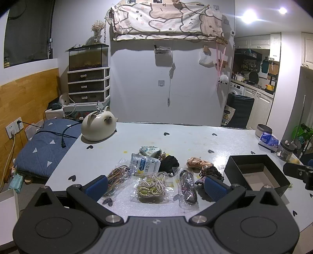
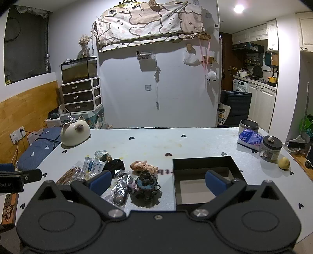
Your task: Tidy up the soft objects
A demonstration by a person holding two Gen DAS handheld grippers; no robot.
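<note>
Above table (image 1: pixel 176 136): both claws (image 1: pixel 155 184) (image 2: pixel 157 180) wide open, apparently tilted down

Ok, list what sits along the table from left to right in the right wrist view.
Cat-shaped ceramic pot → black scrunchie → peach scrunchie → open black box → tissue pack → lidded glass jar → small yellow fruit.

Grey wall (image 1: pixel 176 88), drawer unit (image 1: pixel 88 84), bright ceiling lights (image 1: pixel 249 14).

Pale table (image 2: pixel 148 140) with heart marks – on it: scrunchies (image 2: pixel 145 180), bagged hair ties (image 1: pixel 151 188), open black box (image 2: pixel 205 179), cat-shaped ceramic (image 1: pixel 98 126), tin (image 2: pixel 248 126), tissue pack (image 2: pixel 249 137), lidded jar (image 2: pixel 271 148).
</note>
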